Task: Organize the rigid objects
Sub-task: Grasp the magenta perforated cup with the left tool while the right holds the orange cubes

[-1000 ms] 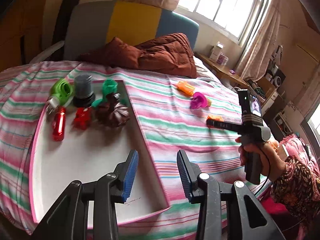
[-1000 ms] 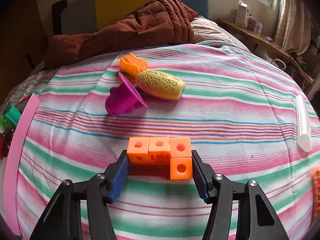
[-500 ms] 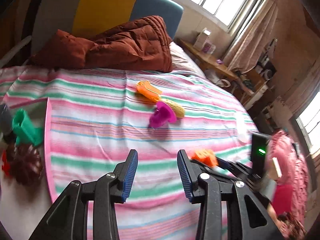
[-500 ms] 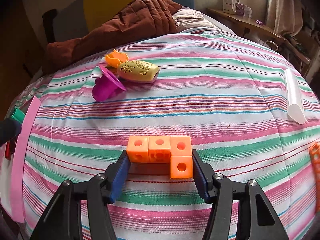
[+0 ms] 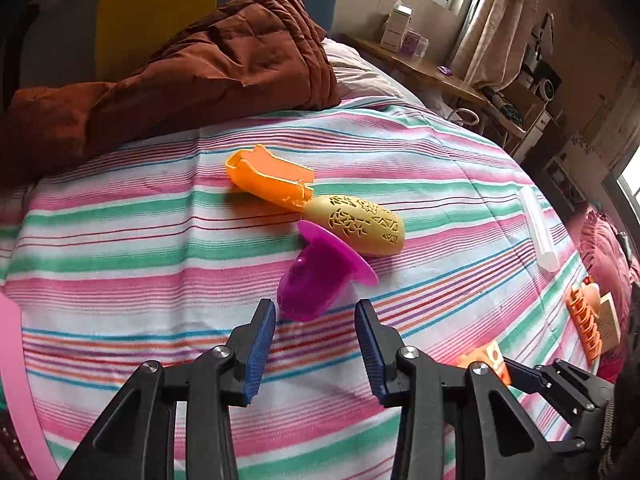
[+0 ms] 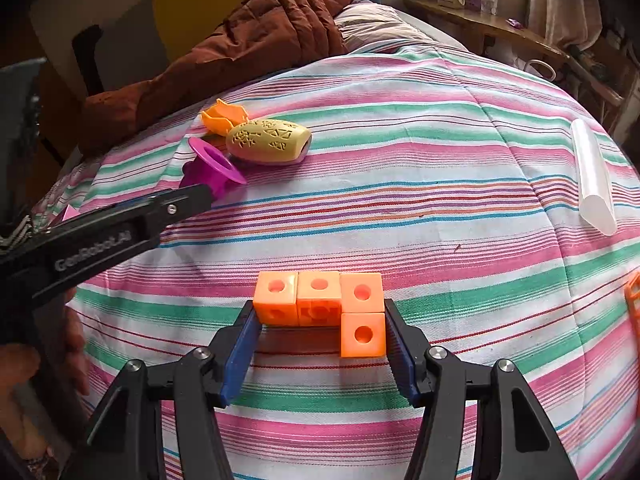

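The right hand-held gripper (image 6: 320, 340) is clamped on the orange cubes (image 6: 326, 304), an L of joined blocks. Its pads press the outer faces of the row, which is probably the widest flat pair of sides on offer, and the piece hangs above the striped bed (image 6: 440, 208) ready to be carried off. The odd cube hangs down on the right pad's side, so the grip looks lopsided; a jolt could twist it.

The left hand-held gripper (image 5: 316, 344) stands fairly wide with nothing between its pads, the purple cup (image 5: 316, 280) just ahead of its tips. The gap looks a little broader than the cup's body, which suggests the jaws are set for that piece. The cup lies on its side, flange away from the gripper, so the rounded body is the end that offers itself.

Touching the cup's far side is the yellow pod (image 5: 360, 228), and beyond the cup, against the pod's end, the orange shell (image 5: 272, 178). Taking the cup first seems sensible, since it is nearest. A white tube (image 5: 536, 232) lies well right of the cup, and a pink rim (image 5: 16, 380) shows far left of it, likely where the pieces are gathered
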